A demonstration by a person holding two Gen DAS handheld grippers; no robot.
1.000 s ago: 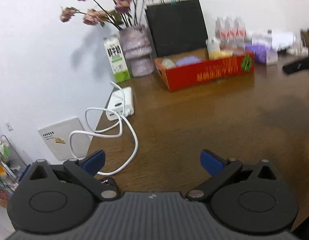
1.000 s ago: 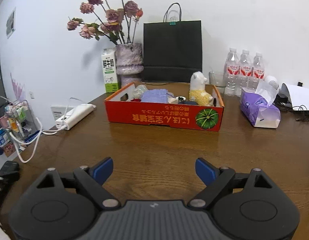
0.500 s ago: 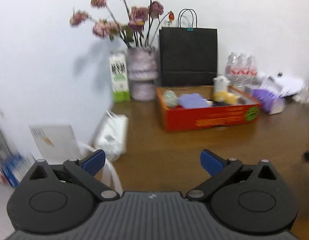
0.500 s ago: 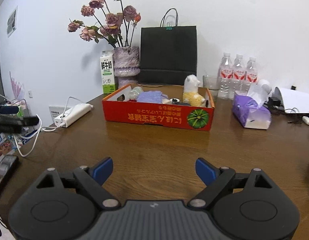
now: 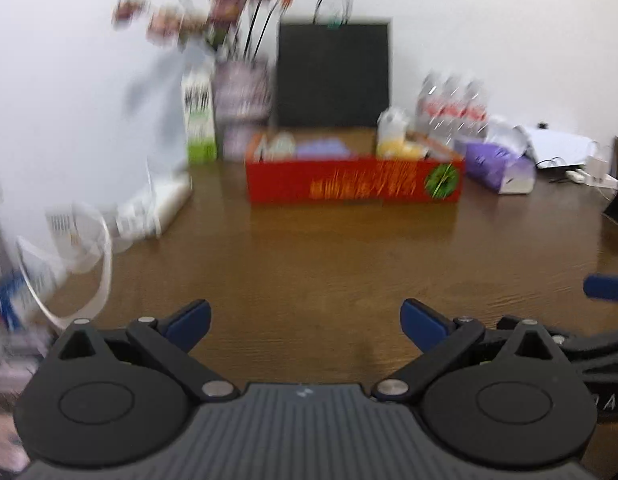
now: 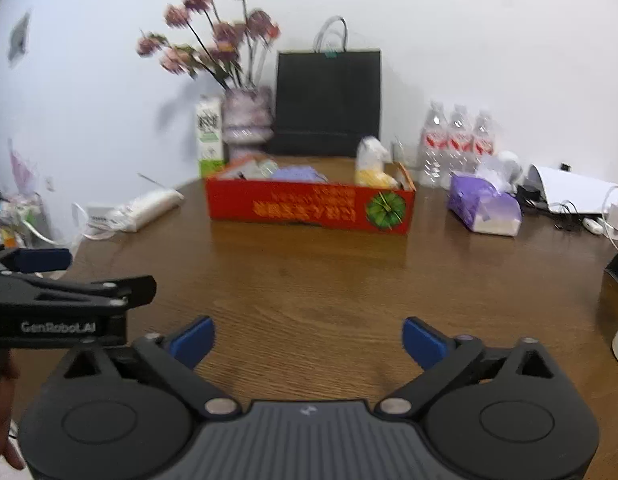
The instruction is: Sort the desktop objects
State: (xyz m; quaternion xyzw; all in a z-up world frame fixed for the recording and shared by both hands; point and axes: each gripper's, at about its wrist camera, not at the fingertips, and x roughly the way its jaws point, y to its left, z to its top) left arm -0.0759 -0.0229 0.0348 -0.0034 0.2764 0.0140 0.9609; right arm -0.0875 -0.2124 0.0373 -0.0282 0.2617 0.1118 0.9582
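since the earlier frame your left gripper [image 5: 305, 322] has swung right to face the red cardboard box [image 5: 355, 182] almost head-on, and it now sits close beside your right gripper [image 6: 308, 342], showing at the left edge of the right wrist view. the left wrist view is smeared with motion blur.

both tongs are spread wide with nothing between the blue pads; only bare wooden table [image 6: 329, 280] lies under them. the left gripper's blue fingertip [image 6: 43, 260] points toward the table's left edge.

the box stands at the far middle of the table, well apart from both grippers. inside it you can see a white and yellow plush toy [image 6: 371, 162] at the right end, a folded purple cloth [image 6: 299, 174] in the middle, and smaller items at the left end, too blurred to name.

behind the box are a black paper bag [image 6: 328, 100], a vase of dried pink flowers [image 6: 247, 118] and a milk carton [image 6: 209, 136]. to the right stand three water bottles [image 6: 459, 140] and a purple tissue pack [image 6: 483, 208]. a white power strip [image 6: 149, 208] lies at the left.
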